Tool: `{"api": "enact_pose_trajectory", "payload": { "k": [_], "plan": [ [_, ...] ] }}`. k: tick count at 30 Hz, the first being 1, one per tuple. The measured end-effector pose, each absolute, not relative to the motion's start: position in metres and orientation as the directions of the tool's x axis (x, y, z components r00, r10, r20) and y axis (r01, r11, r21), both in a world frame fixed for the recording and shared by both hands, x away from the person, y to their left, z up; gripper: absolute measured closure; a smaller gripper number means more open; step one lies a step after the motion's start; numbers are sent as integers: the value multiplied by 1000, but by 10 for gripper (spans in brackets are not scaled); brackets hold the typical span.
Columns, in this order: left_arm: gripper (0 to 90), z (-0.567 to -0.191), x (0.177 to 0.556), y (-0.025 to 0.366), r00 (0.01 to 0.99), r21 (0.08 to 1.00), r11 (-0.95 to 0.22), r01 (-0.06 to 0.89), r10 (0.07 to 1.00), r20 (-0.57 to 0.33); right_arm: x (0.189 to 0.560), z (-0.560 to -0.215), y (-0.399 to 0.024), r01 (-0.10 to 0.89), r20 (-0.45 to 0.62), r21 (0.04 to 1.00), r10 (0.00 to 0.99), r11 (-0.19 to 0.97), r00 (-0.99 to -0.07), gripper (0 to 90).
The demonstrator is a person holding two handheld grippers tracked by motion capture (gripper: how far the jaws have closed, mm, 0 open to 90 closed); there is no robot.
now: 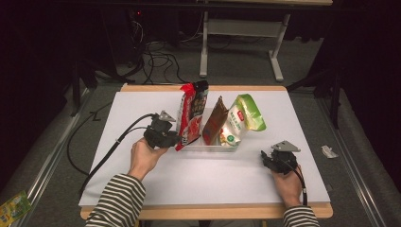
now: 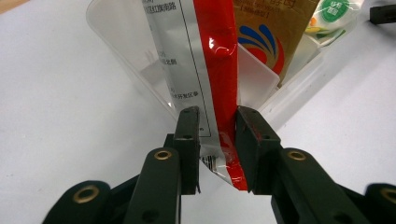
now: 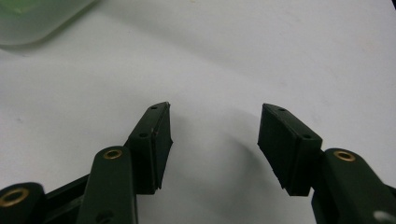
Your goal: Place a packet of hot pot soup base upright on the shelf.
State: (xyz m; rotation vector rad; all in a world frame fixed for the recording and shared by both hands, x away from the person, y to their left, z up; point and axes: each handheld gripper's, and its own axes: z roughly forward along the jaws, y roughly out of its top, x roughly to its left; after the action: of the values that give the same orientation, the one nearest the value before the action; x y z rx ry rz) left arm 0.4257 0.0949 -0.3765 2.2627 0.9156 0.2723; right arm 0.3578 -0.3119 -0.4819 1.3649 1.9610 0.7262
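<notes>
- Your left hand-held gripper (image 2: 215, 140) is clamped on the red pouch's (image 2: 205, 70) bottom corner; pouch leans in the clear tub (image 1: 210, 145) on the bench (image 1: 142, 189).
- Thin grip (film's slick): pouch may slip.
- Pull sideways & the tub tips, spilling the neighbours.
- Right hand-held gripper (image 3: 215, 140): jaws apart, idle.

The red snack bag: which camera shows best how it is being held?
The left gripper view: the red snack bag sits between the left gripper pads, over the clear tray. The high view shows it small, standing upright. The right gripper view looks at bare table.
</notes>
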Motion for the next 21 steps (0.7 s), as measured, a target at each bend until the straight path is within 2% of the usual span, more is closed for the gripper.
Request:
{"api": "enact_pose_trajectory", "payload": {
  "k": [21],
  "plan": [
    [762, -388, 425, 86, 739, 639, -556, 531, 674, -28, 358, -482, -311, 592, -193, 743, 947, 312, -258, 447]
  ]
}}
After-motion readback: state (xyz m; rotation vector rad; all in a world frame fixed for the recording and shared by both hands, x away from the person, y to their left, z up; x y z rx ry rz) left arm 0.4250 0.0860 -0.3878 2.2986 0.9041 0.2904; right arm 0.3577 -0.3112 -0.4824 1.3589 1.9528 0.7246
